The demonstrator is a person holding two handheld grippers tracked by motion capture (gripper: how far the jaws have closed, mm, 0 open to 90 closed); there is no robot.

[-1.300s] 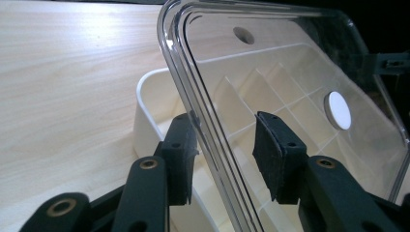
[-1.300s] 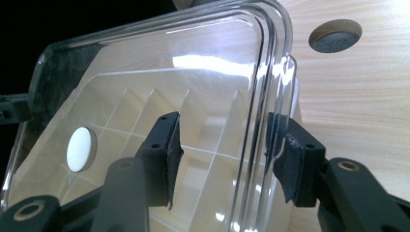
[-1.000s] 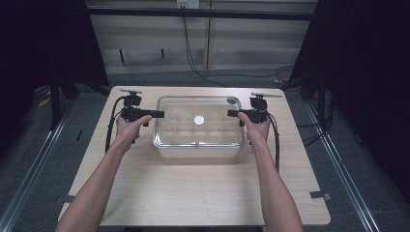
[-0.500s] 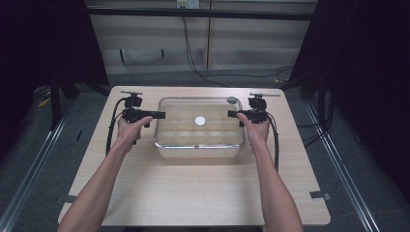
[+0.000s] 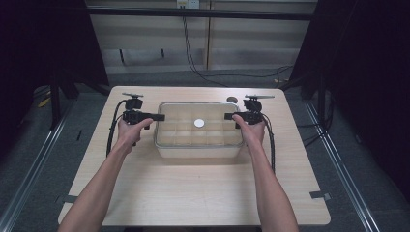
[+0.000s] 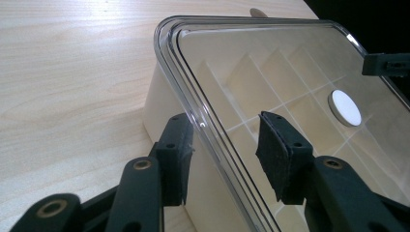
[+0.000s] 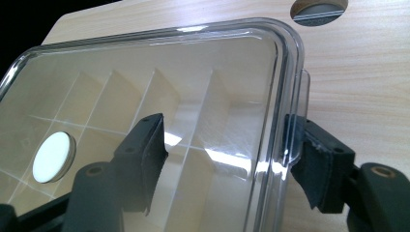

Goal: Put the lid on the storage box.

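clear lidded box [image 5: 198, 129] sits mid-table [image 5: 193, 193], both my grippers, left [image 5: 159, 117] and right [image 5: 229, 116], straddle its end rims, jaws apart and just been opening, so i'd back both out level without nudging the lid [image 6: 290, 77].

A: What do the tools look like from above?

B: Two matte black hand-held grippers, the left hand-held gripper [image 5: 159, 117] at centre left of the high view, the right hand-held gripper [image 5: 228, 116] at centre right. Each carries a thin grey three-cornered plate on a short post, and a black cable loops from it down the frame beside the forearm.

A: And up close?

B: In the gripper views the jaws are flat black bars rising from the bottom edge, fixed with round brass-coloured rivets, with small screws at the tips. Their inner faces wear dark, rough rubbery pads [image 6: 273, 154].

A: Sleeves?

B: None; the forearms are bare.
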